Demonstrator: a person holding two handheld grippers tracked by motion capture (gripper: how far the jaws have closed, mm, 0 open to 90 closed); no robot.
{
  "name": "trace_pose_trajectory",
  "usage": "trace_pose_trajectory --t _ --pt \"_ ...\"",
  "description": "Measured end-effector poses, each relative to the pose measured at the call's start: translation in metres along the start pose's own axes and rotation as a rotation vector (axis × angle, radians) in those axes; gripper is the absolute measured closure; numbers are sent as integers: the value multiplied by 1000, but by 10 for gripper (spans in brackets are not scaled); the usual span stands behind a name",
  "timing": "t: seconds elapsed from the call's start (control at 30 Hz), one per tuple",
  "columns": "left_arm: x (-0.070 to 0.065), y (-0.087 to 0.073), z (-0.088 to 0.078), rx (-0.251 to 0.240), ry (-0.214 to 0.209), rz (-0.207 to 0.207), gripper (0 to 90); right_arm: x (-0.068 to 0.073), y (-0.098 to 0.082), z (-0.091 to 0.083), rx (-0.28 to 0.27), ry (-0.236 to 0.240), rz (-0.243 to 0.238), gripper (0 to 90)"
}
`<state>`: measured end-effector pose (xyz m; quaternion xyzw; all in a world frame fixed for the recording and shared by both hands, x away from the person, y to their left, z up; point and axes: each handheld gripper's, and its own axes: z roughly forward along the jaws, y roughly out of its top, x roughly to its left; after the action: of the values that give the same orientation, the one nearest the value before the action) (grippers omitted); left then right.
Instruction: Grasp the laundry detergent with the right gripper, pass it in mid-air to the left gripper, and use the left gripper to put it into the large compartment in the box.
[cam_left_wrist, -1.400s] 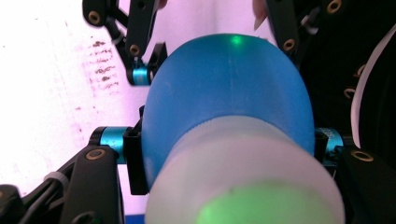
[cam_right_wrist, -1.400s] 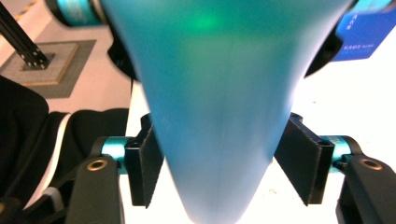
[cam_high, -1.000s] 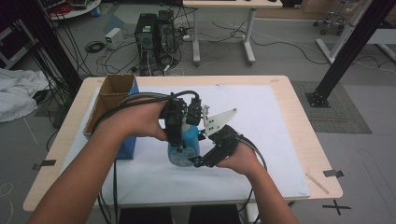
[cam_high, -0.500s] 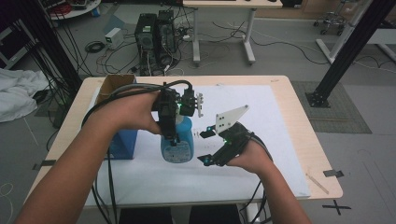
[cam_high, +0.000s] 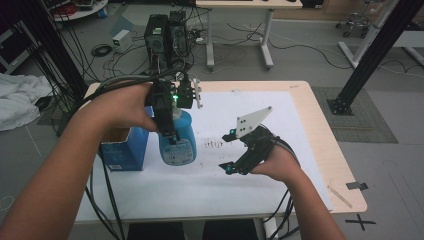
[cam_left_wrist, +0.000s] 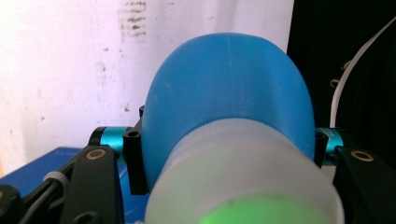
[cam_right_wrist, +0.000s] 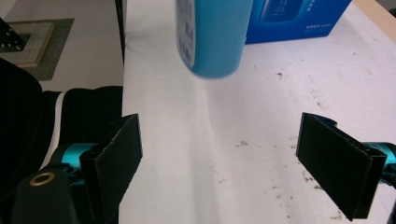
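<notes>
High view, smudged white table sheet (cam_high: 310, 150), cabled floor (cam_high: 300, 45)

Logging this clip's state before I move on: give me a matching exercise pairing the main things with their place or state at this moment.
Things:
1. Blue plastic bottle
2. Blue cardboard box
3. Left tool
4. Right tool

States:
A. Jaws apart, nothing between them
B. Standing on the table's white sheet, beside the bottle
C. Clamped around the bottle's neck
D. Held clear above the white sheet

Pairs: 1-D, 2-B, 3-C, 4-A
</notes>
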<state>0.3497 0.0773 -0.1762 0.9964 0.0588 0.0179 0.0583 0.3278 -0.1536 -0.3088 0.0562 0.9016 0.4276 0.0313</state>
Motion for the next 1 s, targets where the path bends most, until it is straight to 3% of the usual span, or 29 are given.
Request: trace_pose_trajectory --t 0.27,0.3,0.33,0.6,0.87,0.93,0.97,1.0 --pt "15 -20 -23 -16 6 -127 384 -5 -3 -7 33 -10 18 133" --pt "15 -20 -23 -16 6 -127 384 -5 -3 -7 33 -10 18 133" --pt "20 -27 -30 -33 8 -184 384 -6 -4 -7 38 -16 20 128" --pt "33 -48 -53 -69 27 -334 384 -8 -5 -6 50 -11 29 127" --pt "41 -62 -72 -42 56 -455 383 -11 -4 -1 69 -5 27 127" --pt "41 -62 -72 -42 56 -455 383 -11 -4 0 72 -5 28 127" --pt "44 -69 -76 -52 55 -514 383 -11 -4 1 76 -2 28 127" --pt "45 -72 -77 -58 56 -534 383 -11 -4 2 79 -3 27 127"
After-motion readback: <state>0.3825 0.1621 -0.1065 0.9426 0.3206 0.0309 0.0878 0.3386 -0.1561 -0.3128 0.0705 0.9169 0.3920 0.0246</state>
